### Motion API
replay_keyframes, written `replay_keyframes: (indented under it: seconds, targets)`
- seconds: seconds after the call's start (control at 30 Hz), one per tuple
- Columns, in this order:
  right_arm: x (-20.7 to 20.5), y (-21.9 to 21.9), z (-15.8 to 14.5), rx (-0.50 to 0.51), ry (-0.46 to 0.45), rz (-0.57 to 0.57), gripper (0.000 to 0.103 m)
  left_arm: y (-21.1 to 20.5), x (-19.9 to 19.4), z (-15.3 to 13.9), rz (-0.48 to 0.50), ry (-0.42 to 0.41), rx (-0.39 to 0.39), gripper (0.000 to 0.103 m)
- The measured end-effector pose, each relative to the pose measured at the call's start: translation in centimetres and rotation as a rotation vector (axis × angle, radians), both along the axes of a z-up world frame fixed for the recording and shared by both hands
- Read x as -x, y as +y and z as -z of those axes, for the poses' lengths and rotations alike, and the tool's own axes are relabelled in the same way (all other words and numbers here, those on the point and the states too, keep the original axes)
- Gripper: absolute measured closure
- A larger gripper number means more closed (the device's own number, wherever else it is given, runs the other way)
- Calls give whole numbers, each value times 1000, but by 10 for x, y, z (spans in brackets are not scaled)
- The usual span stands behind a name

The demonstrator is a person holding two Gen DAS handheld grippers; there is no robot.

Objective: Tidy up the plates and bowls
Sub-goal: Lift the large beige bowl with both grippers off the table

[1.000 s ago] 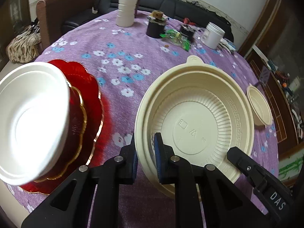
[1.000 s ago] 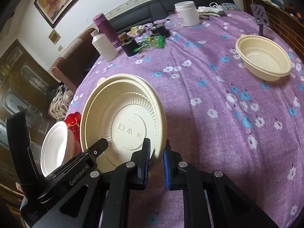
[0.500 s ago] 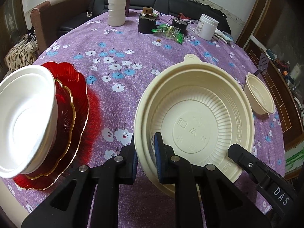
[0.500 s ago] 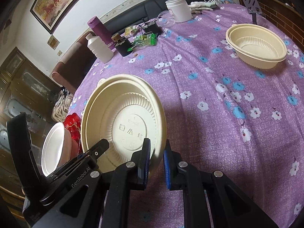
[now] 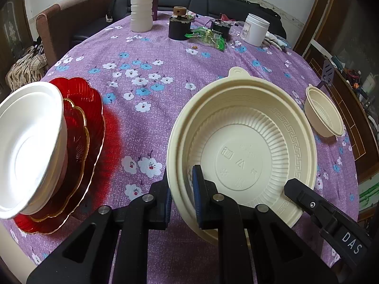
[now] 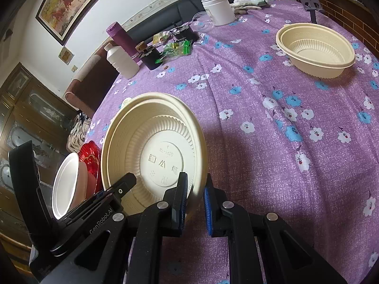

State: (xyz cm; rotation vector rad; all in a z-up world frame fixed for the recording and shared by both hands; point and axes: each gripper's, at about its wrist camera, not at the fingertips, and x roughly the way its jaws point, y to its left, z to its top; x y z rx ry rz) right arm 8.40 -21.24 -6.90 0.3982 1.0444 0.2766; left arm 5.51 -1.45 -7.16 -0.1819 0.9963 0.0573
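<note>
Left wrist view: my left gripper [image 5: 181, 196] fingers clenched on near rim of cream bowl [image 5: 241, 156], wall pinched between pads. Bowl held above purple table [image 5: 146, 54], beside red plates [image 5: 83, 127] carrying white bowl [image 5: 28, 142]. Thin plastic, light, flexes; I judge rim best hold.

Right wrist view: my right gripper [image 6: 195, 198] fingers clamp same bowl's opposite rim. Second cream bowl [image 6: 317, 47] well apart.

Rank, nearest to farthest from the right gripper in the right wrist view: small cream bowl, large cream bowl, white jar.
1. Large cream bowl: rim between the jaws.
2. Small cream bowl: far right.
3. White jar: table's far edge.
</note>
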Motion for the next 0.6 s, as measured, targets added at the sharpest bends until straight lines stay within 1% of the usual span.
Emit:
replay_keyframes:
  seconds: [0.6]
  targets:
    - [5, 5, -5, 3, -15, -7, 91, 4, 7, -5, -5, -7, 12, 89]
